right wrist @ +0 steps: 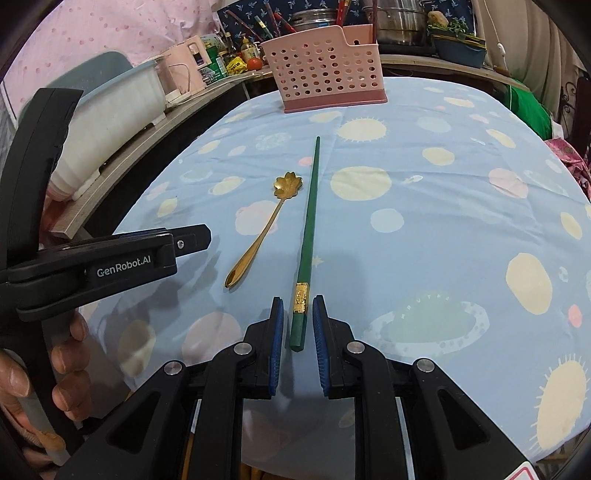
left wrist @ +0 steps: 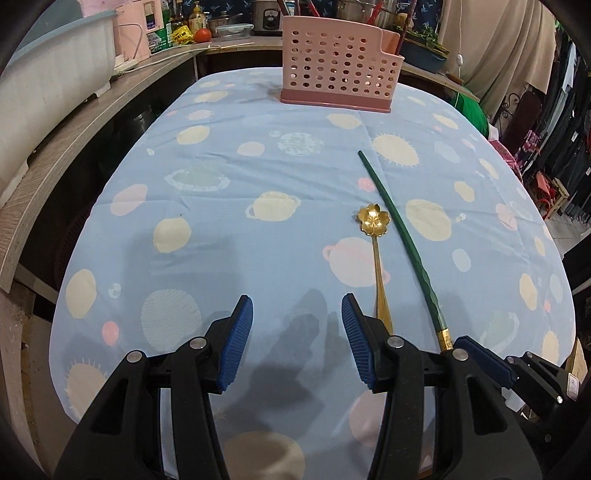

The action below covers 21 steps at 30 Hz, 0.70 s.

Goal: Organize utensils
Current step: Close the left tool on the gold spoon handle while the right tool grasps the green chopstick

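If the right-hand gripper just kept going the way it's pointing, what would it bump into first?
Most likely the green chopstick: its gold-banded end already lies between the right gripper's narrowly parted fingers, untouched as far as I can tell. Straight on and downward, it would meet that, then the tablecloth.

A: What's behind the tablecloth (left wrist: 229, 177)?
B: A tomato (left wrist: 202, 35) on the wooden shelf (left wrist: 74, 147), a clear lidded box (left wrist: 234, 31) just beside it, steel pots (right wrist: 400, 18) further along.

My gold flower spoon (right wrist: 258, 229) lies flat just beside the long green chopstick (right wrist: 308, 236) on the cloth. The pink holder (right wrist: 325, 70) stands far back.
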Motion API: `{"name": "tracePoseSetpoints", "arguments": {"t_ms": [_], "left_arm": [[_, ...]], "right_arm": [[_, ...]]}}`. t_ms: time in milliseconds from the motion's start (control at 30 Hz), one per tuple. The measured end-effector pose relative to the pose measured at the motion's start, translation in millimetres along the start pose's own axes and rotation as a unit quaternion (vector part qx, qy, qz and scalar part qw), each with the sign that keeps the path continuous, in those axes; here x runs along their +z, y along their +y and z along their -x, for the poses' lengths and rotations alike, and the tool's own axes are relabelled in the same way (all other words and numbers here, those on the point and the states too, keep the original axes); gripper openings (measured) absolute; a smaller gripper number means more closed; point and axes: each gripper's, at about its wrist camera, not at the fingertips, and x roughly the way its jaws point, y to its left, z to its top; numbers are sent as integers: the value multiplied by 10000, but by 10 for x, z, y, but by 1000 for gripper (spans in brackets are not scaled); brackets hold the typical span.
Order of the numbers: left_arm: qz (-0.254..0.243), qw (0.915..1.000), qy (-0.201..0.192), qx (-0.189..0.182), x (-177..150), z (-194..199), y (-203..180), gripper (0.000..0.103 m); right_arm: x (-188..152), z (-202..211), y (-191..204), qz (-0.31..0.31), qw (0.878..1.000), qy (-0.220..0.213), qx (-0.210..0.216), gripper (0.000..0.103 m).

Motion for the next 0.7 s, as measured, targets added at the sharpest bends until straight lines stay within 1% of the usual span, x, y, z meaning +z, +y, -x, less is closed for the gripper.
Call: {"name": "tracePoseSetpoints", "arguments": {"t_ms": [67, 133, 200, 367, 533, 700], "left_arm": [[-11, 10000, 36, -24, -25, -10, -13, 48], [-30, 10000, 51, -51, -36, -9, -34, 48], [-56, 9999, 74, -107, -53, -14, -62, 49], [-167, 9996, 108, -200, -111, -20, -168, 55], [-243, 9991, 138, -316, -149, -27, -255, 55], [-281, 9988, 180, -352, -166, -72, -314, 55]], "right_arm": [[-11, 4, 7, 54, 10000, -33, -72, 13], [-17, 2, 9, 88, 9998, -57, -147, 8], [-17, 2, -11, 56, 9998, -76, -153, 7], [-15, 22, -77, -46, 9998, -123, -175, 7], [-10, 52, -187, -199, 9994, -172, -241, 7], [-18, 72, -249, -292, 9990, -195, -268, 7]]}}
